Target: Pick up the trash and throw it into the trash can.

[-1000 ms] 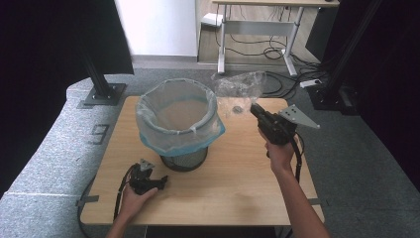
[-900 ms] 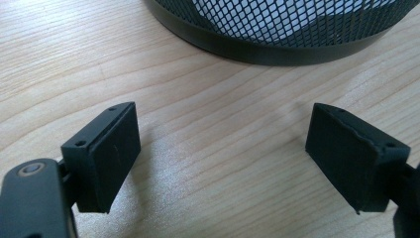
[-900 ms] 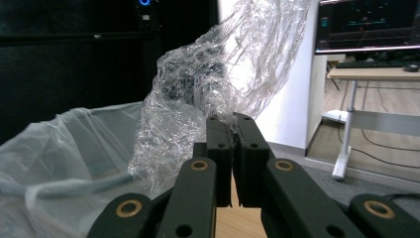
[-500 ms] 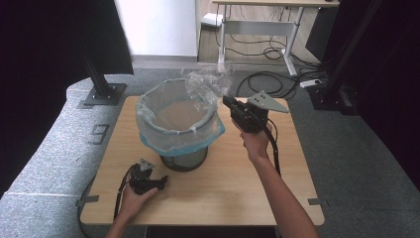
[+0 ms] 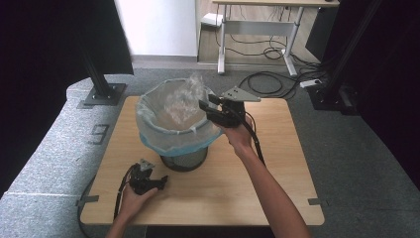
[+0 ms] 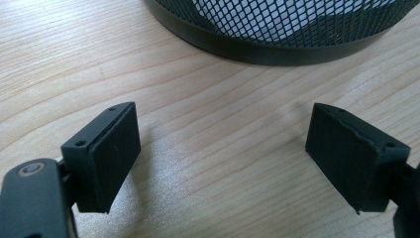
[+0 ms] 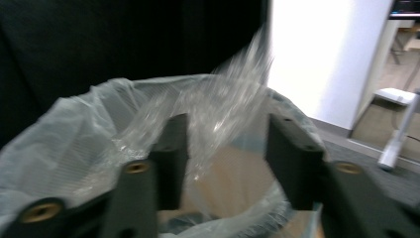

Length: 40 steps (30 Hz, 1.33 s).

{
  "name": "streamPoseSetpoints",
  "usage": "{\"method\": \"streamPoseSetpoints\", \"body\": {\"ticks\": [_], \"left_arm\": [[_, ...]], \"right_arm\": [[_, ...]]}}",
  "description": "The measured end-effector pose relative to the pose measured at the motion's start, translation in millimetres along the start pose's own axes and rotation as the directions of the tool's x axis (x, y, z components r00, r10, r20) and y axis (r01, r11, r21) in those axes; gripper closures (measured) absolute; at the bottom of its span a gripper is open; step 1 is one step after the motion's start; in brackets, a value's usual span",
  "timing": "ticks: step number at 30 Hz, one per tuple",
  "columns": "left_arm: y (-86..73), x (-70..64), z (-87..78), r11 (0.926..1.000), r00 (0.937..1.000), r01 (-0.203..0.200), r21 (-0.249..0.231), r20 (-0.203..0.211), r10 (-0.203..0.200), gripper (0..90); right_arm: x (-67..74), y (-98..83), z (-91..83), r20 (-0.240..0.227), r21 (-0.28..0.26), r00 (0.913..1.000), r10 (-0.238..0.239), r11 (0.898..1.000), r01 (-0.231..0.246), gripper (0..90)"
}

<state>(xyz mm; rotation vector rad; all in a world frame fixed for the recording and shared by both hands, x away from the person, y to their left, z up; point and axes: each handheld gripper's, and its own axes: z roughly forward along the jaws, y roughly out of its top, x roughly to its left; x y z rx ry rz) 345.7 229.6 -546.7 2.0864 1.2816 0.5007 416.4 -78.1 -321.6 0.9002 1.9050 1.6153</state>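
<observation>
A black mesh wastebasket (image 5: 183, 161) with a pale blue translucent liner (image 5: 148, 124) stands at the middle-left of the wooden table (image 5: 267, 163). A crumpled sheet of clear plastic (image 5: 183, 99) hangs over the basket's mouth, just off the tips of my right gripper (image 5: 204, 107). In the right gripper view my right gripper (image 7: 230, 163) has its jaws apart, and the clear plastic (image 7: 228, 104) floats loose between and beyond them above the liner (image 7: 59, 144). My left gripper (image 5: 162, 181) rests on the table in front of the basket. It is open (image 6: 223, 163), empty, facing the basket's base (image 6: 277, 29).
A black stand's base (image 5: 101, 94) sits off the table's back-left corner. A white-legged desk (image 5: 257, 29) with cables on the floor stands behind. Grey padding (image 5: 54, 153) borders the table's left side. Bare wood lies to the right of the basket.
My right gripper swung left from the table's right side to over the basket, carrying the clear plastic, and its jaws now stand apart. The left gripper stayed put.
</observation>
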Motion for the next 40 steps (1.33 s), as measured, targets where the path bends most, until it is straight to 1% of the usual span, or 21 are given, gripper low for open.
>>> {"method": "streamPoseSetpoints", "body": {"ticks": [1, 2, 3, 4, 10, 14, 18, 21, 26, 28, 32, 36, 38, 40], "left_arm": [[0.0, 0.0, 0.0, 1.0, 1.0, 0.0, 0.0, 0.0, 0.0, 13.5], [0.0, 0.0, 0.0, 1.0, 1.0, 0.001, 0.0, 0.0, -0.001, 13.5], [0.0, 0.0, 0.0, 1.0, 1.0, 0.0, 0.0, 0.0, 0.0, 13.5], [0.0, 0.0, 0.0, 1.0, 1.0, 0.0, 0.0, 0.0, 0.0, 13.5], [0.0, 0.0, 0.0, 1.0, 1.0, 0.0, 0.0, 0.0, 0.0, 13.5], [-0.1, -0.1, -0.1, 1.0, 1.0, 0.0, 0.001, 0.0, 0.0, 13.6], [-0.2, -0.4, -0.1, 1.0, 1.0, 0.003, -0.002, -0.001, -0.003, 13.8], [-0.2, -0.6, -0.1, 1.0, 1.0, 0.005, -0.003, -0.001, -0.005, 13.8], [-0.2, -0.6, -0.1, 1.0, 1.0, 0.005, -0.003, -0.001, -0.005, 13.9], [-0.2, -0.6, -0.1, 1.0, 1.0, 0.005, -0.003, -0.001, -0.005, 13.8], [-0.3, -0.6, -0.1, 1.0, 1.0, 0.005, -0.003, -0.001, -0.005, 13.8], [-0.3, -0.6, -0.1, 1.0, 1.0, 0.005, -0.004, -0.001, -0.005, 13.9], [-0.3, -0.6, -0.1, 1.0, 1.0, 0.005, -0.004, -0.001, -0.005, 13.8], [-0.2, -0.5, -0.1, 1.0, 1.0, 0.004, -0.003, -0.001, -0.004, 13.9]], "right_arm": [[0.7, -0.4, 0.2, 0.018, 0.006, 0.9998, -0.008, 1.0, 0.008, 38.1], [1.2, -0.5, -0.4, 0.038, 0.011, 0.9992, -0.012, 1.0, 0.011, 35.0], [1.3, -0.4, -1.8, 0.05, 0.015, 0.9987, -0.01, 1.0, 0.01, 33.7], [0.7, -0.3, -4.0, 0.051, 0.014, 0.9987, -0.008, 1.0, 0.007, 33.0], [-5.7, -1.1, -23.2, 0.054, 0.001, 0.9985, -0.006, 1.0, 0.006, 32.4], [-14.6, -5.5, -39.6, 0.078, -0.005, 0.9969, -0.001, 1.0, 0.001, 32.3], [-24.3, -14.0, -57.9, 0.106, -0.014, 0.9944, 0.007, 1.0, -0.005, 32.4], [-31.5, -23.3, -72.5, 0.14, -0.025, 0.9901, 0.013, 1.0, -0.009, 32.5], [-44.9, -42.9, -93.9, 0.175, -0.033, 0.984, 0.035, 0.999, -0.03, 32.7], [-49.6, -52.8, -101.0, 0.203, -0.036, 0.9782, 0.043, 0.999, -0.037, 32.8], [-59.1, -74.0, -109.8, 0.232, -0.018, 0.9706, 0.065, 0.998, -0.062, 32.8], [-66.5, -90.1, -114.8, 0.237, -0.005, 0.9674, 0.089, 0.996, -0.09, 32.4], [-68.4, -96.1, -117.4, 0.23, -0.002, 0.9685, 0.096, 0.995, -0.098, 31.4], [-69.2, -102.8, -118.5, 0.214, 0.012, 0.9717, 0.1, 0.994, -0.105, 30.2]]}}
